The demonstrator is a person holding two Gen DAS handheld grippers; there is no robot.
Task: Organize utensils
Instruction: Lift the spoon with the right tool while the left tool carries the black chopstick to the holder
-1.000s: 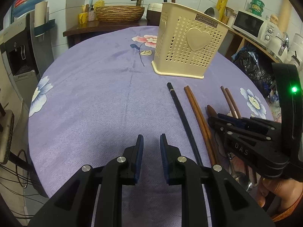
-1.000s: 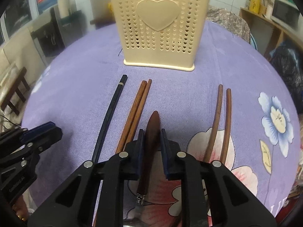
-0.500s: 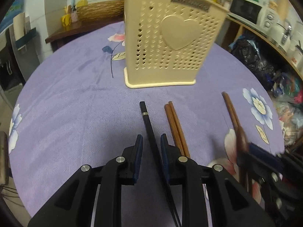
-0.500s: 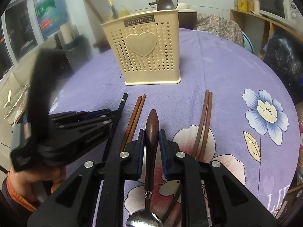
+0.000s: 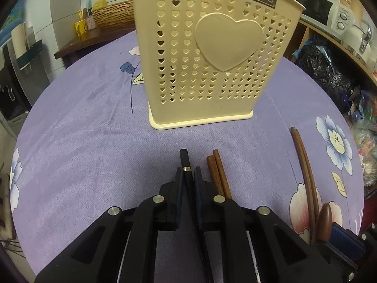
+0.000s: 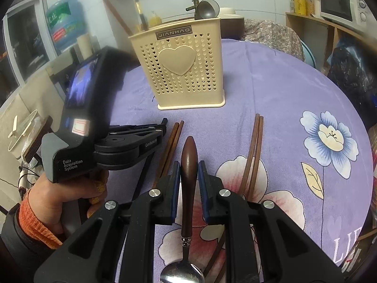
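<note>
One ladle (image 6: 207, 9) (grey) tops the holder (image 6: 186, 70).

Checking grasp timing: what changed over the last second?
Left gripper moved in over the black chopstick, and its jaws have just been closing on it. Right gripper lifted slightly, still clamping the spoon. Holder and brown chopsticks stayed put.

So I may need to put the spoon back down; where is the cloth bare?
The purple cloth left of the black chopstick is bare out to the table edge. Another bare strip lies right of the curved brown pair, around the blue flower. In front of the cream holder it is crowded: the straight brown pair, both grippers.
</note>
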